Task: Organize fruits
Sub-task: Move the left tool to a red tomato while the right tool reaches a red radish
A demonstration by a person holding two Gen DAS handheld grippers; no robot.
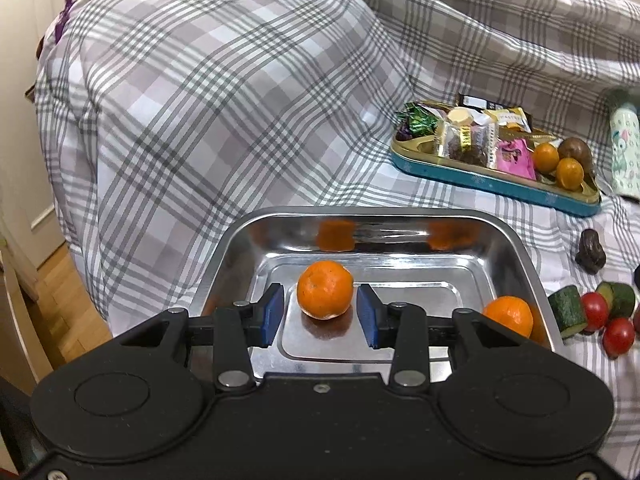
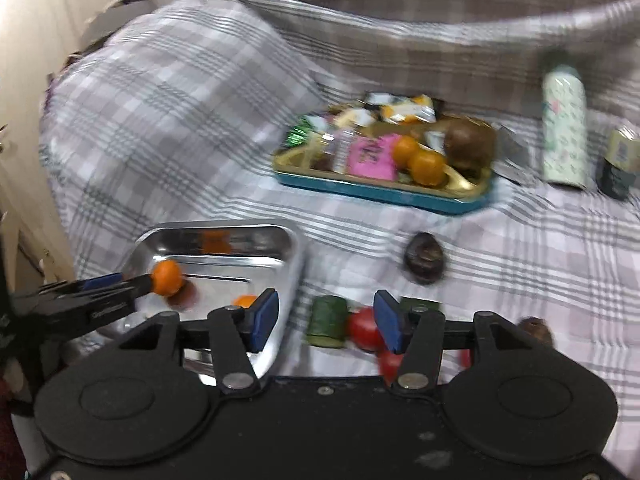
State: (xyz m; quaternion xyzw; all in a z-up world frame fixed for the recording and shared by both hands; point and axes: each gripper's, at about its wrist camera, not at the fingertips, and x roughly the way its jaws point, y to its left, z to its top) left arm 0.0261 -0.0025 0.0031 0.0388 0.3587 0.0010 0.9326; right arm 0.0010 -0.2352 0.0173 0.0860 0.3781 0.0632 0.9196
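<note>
**Mandarin between the left jaws, over the steel tray**

The mandarin (image 1: 325, 289) is seen framed by the left gripper (image 1: 320, 314), pads apparently clear of it, on the steel tray (image 1: 520, 248). The right gripper (image 2: 326, 322) is shown parted, empty, nearer the tomatoes (image 2: 364, 328)

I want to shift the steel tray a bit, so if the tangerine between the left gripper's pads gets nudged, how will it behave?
The tangerine is round and sits loose on the steel tray, whose floor looks smooth and shiny, so it would probably roll or slide. The tray's raised rim should stop it. The left hand-held gripper has pads standing clear of it, so nothing steadies it.
</note>
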